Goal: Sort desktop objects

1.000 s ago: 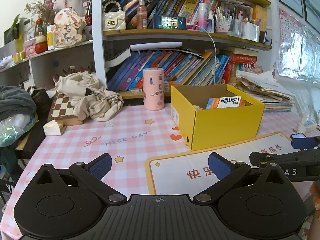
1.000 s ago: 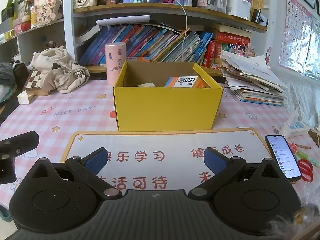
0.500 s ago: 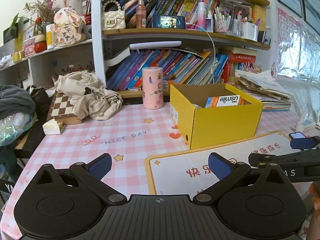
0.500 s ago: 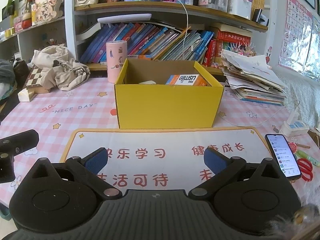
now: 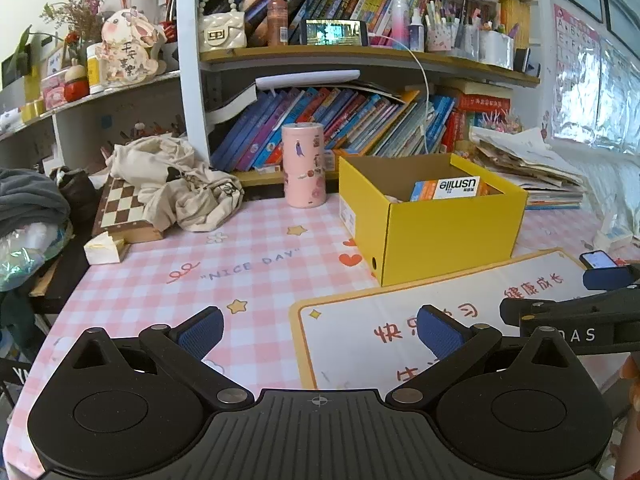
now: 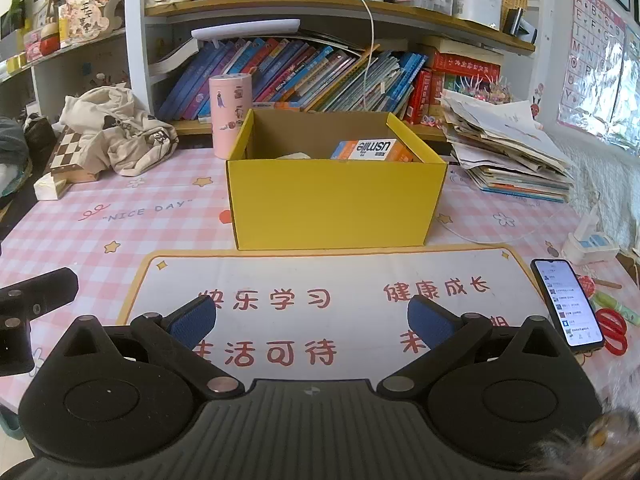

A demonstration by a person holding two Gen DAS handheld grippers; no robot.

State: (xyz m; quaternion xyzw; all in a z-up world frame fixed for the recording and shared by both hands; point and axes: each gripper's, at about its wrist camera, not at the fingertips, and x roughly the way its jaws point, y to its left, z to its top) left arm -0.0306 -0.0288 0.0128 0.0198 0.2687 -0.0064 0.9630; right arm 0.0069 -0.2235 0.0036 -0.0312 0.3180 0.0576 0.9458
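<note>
A yellow open box stands on the pink checked tablecloth. Inside lies an orange and white "usmile" carton and a pale object. My left gripper is open and empty, low over the cloth in front and left of the box. My right gripper is open and empty over the white desk mat, in front of the box. The right gripper's finger also shows in the left wrist view.
A pink cylinder stands behind the box's left. A chessboard with crumpled cloth lies at left. A phone, red scissors and a paper stack are at right. Bookshelves fill the back.
Both grippers have drawn back and shifted slightly, so the box looks a little farther off. Both stay open and empty.
</note>
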